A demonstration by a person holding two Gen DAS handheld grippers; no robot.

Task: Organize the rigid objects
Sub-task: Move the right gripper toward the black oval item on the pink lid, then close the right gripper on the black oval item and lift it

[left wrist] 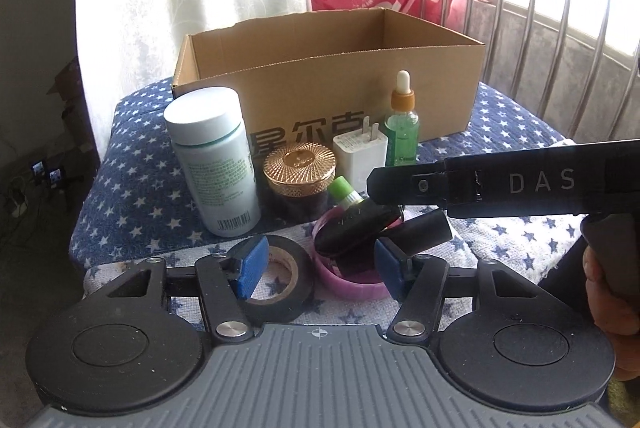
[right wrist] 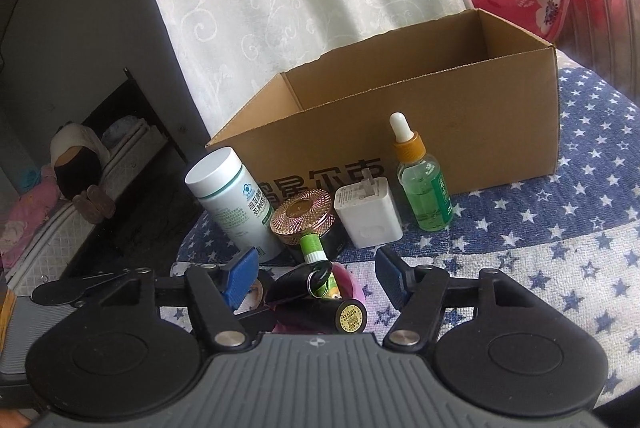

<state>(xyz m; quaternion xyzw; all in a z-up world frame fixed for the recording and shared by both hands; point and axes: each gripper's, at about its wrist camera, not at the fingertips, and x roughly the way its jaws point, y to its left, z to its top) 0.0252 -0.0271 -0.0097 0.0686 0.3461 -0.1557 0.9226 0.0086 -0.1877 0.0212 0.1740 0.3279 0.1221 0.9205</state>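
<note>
Purple plastic marks the spot — a shallow purple dish (left wrist: 352, 280) sits at the near edge of the star-print cloth (left wrist: 132, 164), heaped with a black key fob (right wrist: 298, 282), a green stick (right wrist: 313, 248) and a dark tube (right wrist: 346, 314) that lies on its side with its labelled end toward the right wrist camera. Beside the dish, on its left, a tape roll (left wrist: 276, 280) lies flat.

The left gripper (left wrist: 316, 266) is half open: its left pad is over the tape roll, its right pad just beside the dish's right rim, and nothing is pinched. The right gripper (right wrist: 316, 276) is also half open and empty, with the heap straight ahead between its pads and the dark tube's long axis running roughly along its pointing line, not across it. In the left view the right tool reaches in from the right, its tip over the dish.

Both hands look about equally near; the right seems better centred on the heap. The cardboard box (left wrist: 332, 88) stands open behind the row of bottle (left wrist: 214, 164), gold jar (left wrist: 298, 176), charger (left wrist: 360, 156) and dropper (left wrist: 402, 124) — any lift must clear these.
</note>
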